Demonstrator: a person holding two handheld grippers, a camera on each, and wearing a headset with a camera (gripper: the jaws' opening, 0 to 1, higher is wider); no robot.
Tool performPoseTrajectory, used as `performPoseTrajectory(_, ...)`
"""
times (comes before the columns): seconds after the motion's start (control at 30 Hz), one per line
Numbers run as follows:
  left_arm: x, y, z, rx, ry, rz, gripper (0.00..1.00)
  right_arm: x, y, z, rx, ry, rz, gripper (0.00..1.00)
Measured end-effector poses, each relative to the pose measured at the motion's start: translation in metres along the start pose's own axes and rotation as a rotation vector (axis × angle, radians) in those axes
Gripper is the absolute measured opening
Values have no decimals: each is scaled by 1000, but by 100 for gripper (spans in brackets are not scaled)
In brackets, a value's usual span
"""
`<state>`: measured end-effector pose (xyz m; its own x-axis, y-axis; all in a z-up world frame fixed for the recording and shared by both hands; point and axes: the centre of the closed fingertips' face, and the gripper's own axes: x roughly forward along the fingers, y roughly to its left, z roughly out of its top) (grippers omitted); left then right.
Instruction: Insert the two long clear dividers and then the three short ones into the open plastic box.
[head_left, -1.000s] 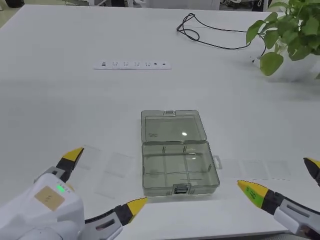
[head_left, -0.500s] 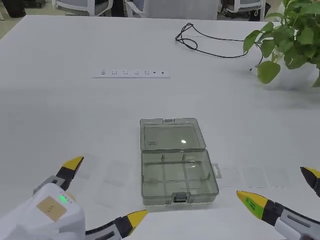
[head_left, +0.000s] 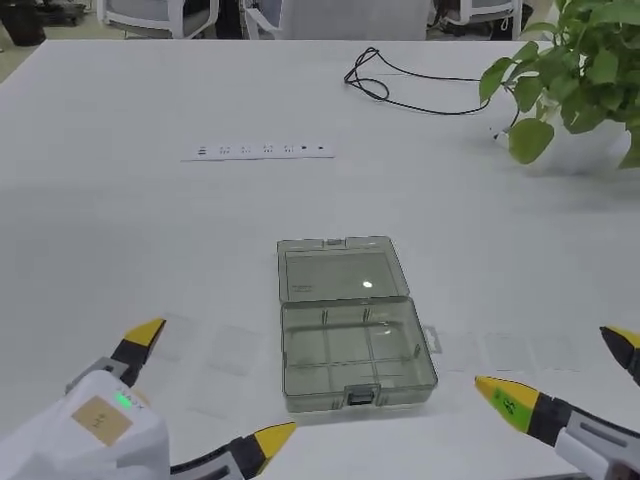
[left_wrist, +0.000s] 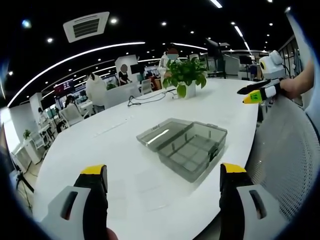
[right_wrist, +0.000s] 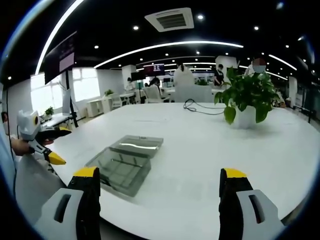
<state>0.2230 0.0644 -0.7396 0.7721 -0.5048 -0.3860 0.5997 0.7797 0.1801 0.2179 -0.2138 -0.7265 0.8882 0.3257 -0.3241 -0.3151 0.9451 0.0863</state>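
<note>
The smoky clear plastic box (head_left: 357, 352) lies open at the table's middle, lid (head_left: 343, 270) flat behind it, faint partition lines inside. Clear dividers lie flat on the table: some left of the box (head_left: 232, 350), some right of it (head_left: 507, 350). My left gripper (head_left: 207, 386) hovers open at the near left, over the table beside the left dividers. At the near right my right gripper (head_left: 565, 370) is open too, nothing held. In the left gripper view the box (left_wrist: 192, 150) is ahead of the jaws (left_wrist: 162, 175). The right gripper view has the box (right_wrist: 120, 170) left of its jaws (right_wrist: 159, 180).
A white power strip (head_left: 258, 151) lies far back on the table (head_left: 120, 230), and a black cable (head_left: 400, 85) beyond it. A potted plant (head_left: 570, 70) stands at the back right. Office chairs line the far edge.
The head camera has tilted, so the whole scene has slid slightly down the picture. Box, dividers and both open grippers stay where they were.
</note>
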Motion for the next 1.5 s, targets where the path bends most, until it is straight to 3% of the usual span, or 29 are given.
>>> performPoseTrajectory(0.37,0,-4,0,7,15,-24,96,-4,8,2,-4,11,60,100)
performPoseTrajectory(0.47,-1,-3,0,-15,17,-28,97,-5,8,2,-6,14,67,100)
performPoseTrajectory(0.73,-5,11,-8,-95,46,-10,97,-6,6,5,-13,19,74,100)
performPoseTrajectory(0.9,-5,27,-16,-158,79,25,96,-4,14,17,-26,14,105,100)
performPoseTrajectory(1.2,3,35,-34,-207,195,1,93,1,21,29,-55,8,145,100)
performPoseTrajectory(1.37,10,32,-45,-247,274,-42,91,3,23,30,-68,11,162,100)
performPoseTrajectory(1.43,11,28,-53,-270,330,-68,88,3,23,30,-66,14,170,100)
performPoseTrajectory(1.47,14,27,-52,-270,328,-79,88,3,24,31,-67,13,172,100)
performPoseTrajectory(1.5,15,25,-57,-270,360,-93,88,4,24,31,-70,14,178,100)
